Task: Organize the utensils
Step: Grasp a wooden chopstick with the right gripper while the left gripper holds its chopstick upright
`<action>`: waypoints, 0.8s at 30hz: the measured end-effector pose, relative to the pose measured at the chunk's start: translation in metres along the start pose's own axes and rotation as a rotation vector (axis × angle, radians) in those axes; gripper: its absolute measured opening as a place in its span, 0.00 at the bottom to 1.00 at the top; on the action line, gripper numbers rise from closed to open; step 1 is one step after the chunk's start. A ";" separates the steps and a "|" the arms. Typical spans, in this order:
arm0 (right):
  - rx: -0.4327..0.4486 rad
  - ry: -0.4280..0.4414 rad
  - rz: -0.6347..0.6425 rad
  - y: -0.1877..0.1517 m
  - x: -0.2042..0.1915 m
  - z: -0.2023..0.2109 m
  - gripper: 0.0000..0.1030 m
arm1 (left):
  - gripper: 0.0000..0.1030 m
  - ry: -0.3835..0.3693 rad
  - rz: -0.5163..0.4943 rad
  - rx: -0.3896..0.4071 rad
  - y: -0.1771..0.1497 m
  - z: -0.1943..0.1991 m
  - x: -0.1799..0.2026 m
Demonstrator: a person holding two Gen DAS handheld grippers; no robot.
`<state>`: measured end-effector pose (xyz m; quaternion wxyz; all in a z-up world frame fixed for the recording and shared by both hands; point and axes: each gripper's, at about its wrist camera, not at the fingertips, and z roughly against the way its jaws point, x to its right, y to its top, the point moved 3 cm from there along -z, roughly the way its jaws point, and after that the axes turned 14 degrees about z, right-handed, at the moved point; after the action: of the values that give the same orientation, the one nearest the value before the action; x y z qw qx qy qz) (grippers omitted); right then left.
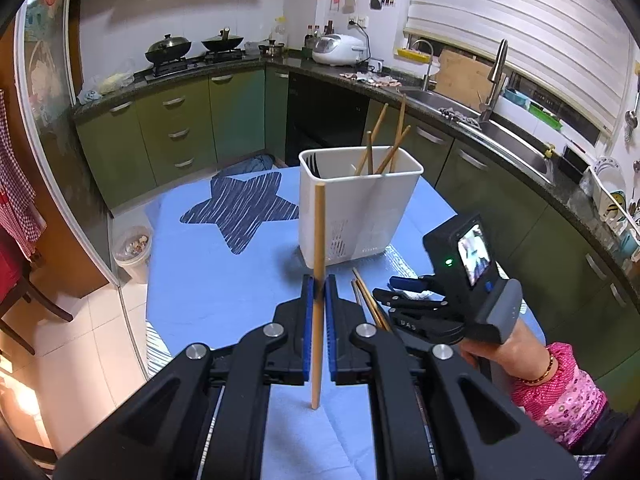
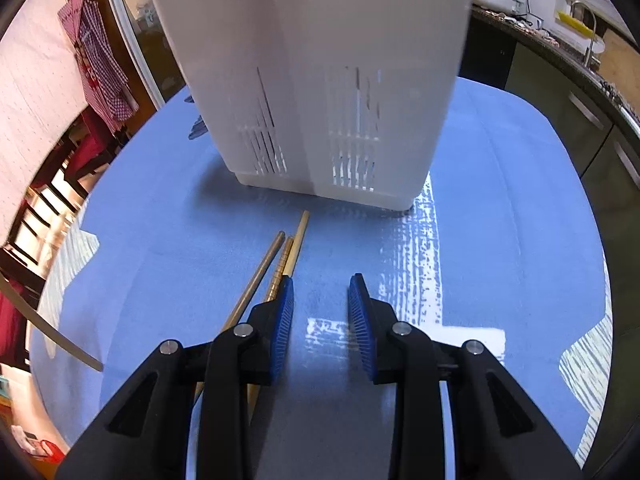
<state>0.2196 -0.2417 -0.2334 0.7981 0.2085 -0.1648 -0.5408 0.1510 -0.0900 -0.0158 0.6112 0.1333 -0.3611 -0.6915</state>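
Observation:
My left gripper (image 1: 319, 282) is shut on a single wooden chopstick (image 1: 318, 240) that stands upright, lifted above the blue tablecloth (image 1: 208, 280). Behind it is the white utensil holder (image 1: 356, 208), with several wooden chopsticks (image 1: 384, 148) leaning in its right compartment and a dark fork in the left one. Three loose chopsticks (image 2: 280, 260) lie on the cloth in front of the holder (image 2: 320, 100). My right gripper (image 2: 321, 286) hovers low over the cloth just right of them, jaws open with nothing between them; its left finger overlaps their near ends. In the left wrist view that gripper (image 1: 394, 294) sits beside the loose chopsticks (image 1: 368, 298).
A dark blue star patch (image 1: 240, 208) marks the cloth left of the holder. A bin (image 1: 134, 250) stands on the tiled floor past the table's left edge. Green cabinets, a stove with pans and a sink (image 1: 500, 136) ring the room. A person's hand in a pink sleeve (image 1: 560, 388) holds the right gripper.

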 end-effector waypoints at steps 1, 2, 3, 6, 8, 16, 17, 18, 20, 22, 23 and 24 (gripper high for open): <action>-0.004 -0.006 0.003 -0.001 -0.001 -0.001 0.29 | 0.06 -0.001 0.001 0.002 0.000 0.000 -0.001; -0.010 -0.010 0.004 -0.001 -0.002 -0.003 0.29 | 0.06 -0.002 0.001 0.004 0.000 0.001 -0.001; -0.015 -0.013 0.006 -0.001 -0.002 -0.005 0.29 | 0.06 -0.003 0.003 0.005 0.000 0.001 -0.002; -0.013 -0.019 0.011 0.000 -0.006 -0.006 0.29 | 0.06 -0.004 0.003 0.004 0.000 0.001 -0.003; 0.004 -0.017 0.002 0.003 -0.007 -0.004 0.29 | 0.06 -0.006 0.004 0.005 0.000 0.001 -0.003; 0.009 -0.017 0.019 0.008 -0.011 -0.002 0.29 | 0.06 -0.004 0.003 0.002 -0.001 0.001 -0.004; 0.007 -0.018 0.025 0.009 -0.011 -0.003 0.29 | 0.06 -0.005 0.004 0.001 -0.001 0.001 -0.004; 0.008 -0.017 0.026 0.009 -0.012 -0.003 0.29 | 0.06 -0.005 0.004 0.000 -0.001 0.001 -0.004; 0.014 -0.014 0.022 0.009 -0.012 -0.001 0.29 | 0.06 -0.005 0.004 0.001 -0.001 0.001 -0.004; 0.002 -0.016 0.034 0.010 -0.013 -0.003 0.29 | 0.06 -0.007 0.005 -0.001 -0.001 0.001 -0.004; -0.001 -0.009 0.039 0.009 -0.014 -0.004 0.29 | 0.06 -0.006 0.005 0.000 -0.001 0.001 -0.004; -0.002 -0.014 0.044 0.009 -0.015 -0.003 0.29 | 0.06 -0.006 0.005 0.000 -0.001 0.001 -0.004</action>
<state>0.2226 -0.2247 -0.2323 0.8088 0.2005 -0.1744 -0.5247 0.1508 -0.0859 -0.0171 0.6120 0.1305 -0.3633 -0.6903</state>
